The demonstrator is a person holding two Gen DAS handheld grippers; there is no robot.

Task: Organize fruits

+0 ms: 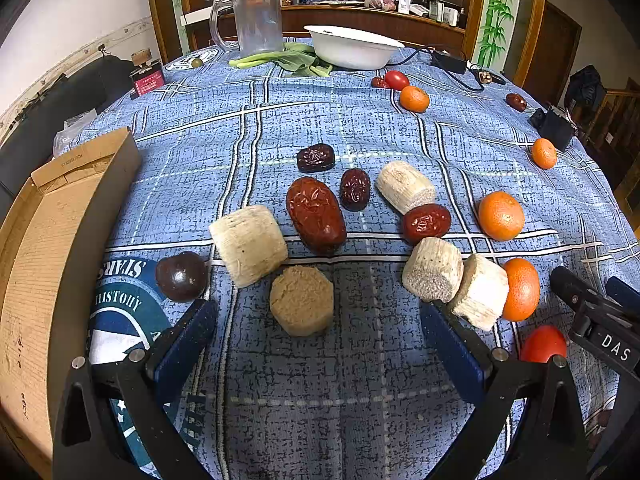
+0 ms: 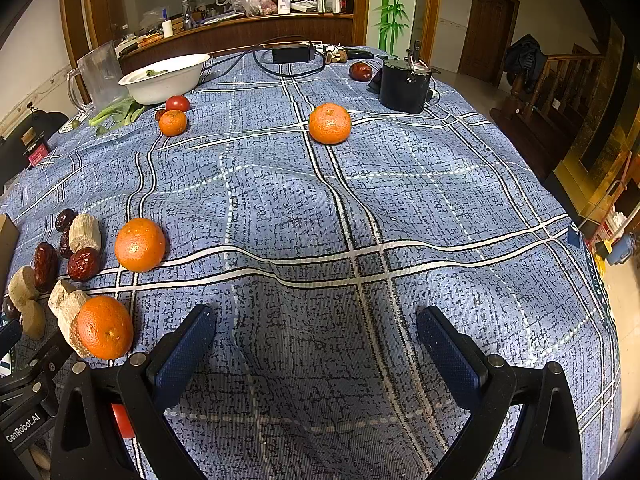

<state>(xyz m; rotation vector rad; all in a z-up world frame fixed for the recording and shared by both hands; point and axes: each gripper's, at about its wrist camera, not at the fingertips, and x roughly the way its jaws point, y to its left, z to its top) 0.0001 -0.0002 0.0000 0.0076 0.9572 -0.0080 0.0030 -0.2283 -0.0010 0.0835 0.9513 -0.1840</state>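
My left gripper (image 1: 318, 320) is open over the blue cloth, a tan round block (image 1: 301, 300) lying just ahead between its fingers, untouched. Around it lie pale sugarcane pieces (image 1: 249, 245), several red dates (image 1: 316, 214), a dark round fruit (image 1: 181, 276), oranges (image 1: 501, 216) and a red tomato (image 1: 543, 344). A cardboard box (image 1: 44, 264) stands at the left. My right gripper (image 2: 316, 322) is open above bare cloth with nothing between its fingers. Oranges (image 2: 139, 244) (image 2: 105, 327) lie to its left, another orange (image 2: 330, 123) farther back.
A white bowl (image 1: 352, 46), a clear jug (image 1: 256, 16) and green leaves (image 1: 296, 60) stand at the table's far side. A black power adapter with cable (image 2: 291, 55) and a dark canister (image 2: 404, 84) sit far right. The table edge drops off to the right.
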